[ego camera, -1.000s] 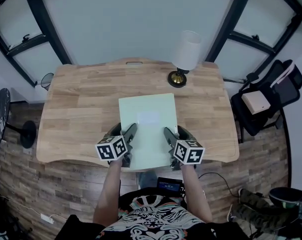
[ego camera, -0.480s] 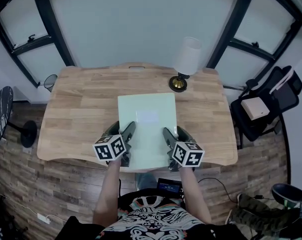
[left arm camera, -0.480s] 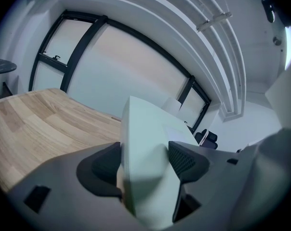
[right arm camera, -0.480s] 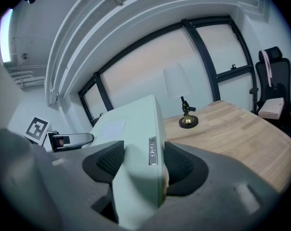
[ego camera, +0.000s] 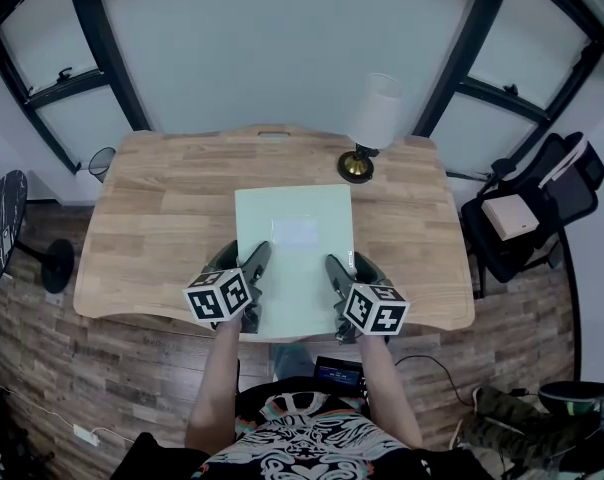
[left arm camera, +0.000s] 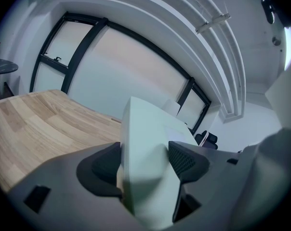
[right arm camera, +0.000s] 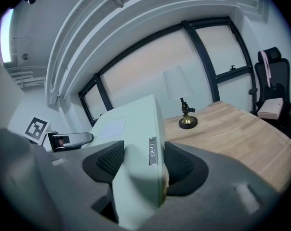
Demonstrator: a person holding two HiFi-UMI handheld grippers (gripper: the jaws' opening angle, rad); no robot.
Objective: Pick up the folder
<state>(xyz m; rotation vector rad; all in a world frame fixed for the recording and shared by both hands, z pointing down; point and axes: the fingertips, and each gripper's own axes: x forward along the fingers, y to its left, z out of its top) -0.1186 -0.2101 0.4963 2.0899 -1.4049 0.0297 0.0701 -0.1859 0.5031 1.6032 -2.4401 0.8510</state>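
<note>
Your left gripper point(ego camera: 250, 273) and right gripper point(ego camera: 340, 276) each clamped one side of the pale green folder point(ego camera: 294, 230) at the desk's point(ego camera: 152, 218) near edge. Its long axis ran straight away from you, equally near both hands.

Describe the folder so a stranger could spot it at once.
Start at the wooden desk in the middle of the head view. At the middle of its front edge, nearer the person than the white-shaded lamp, is the folder. It is the only flat, pale green rectangle there, and the left gripper and right gripper each clamp one of its long sides.
</note>
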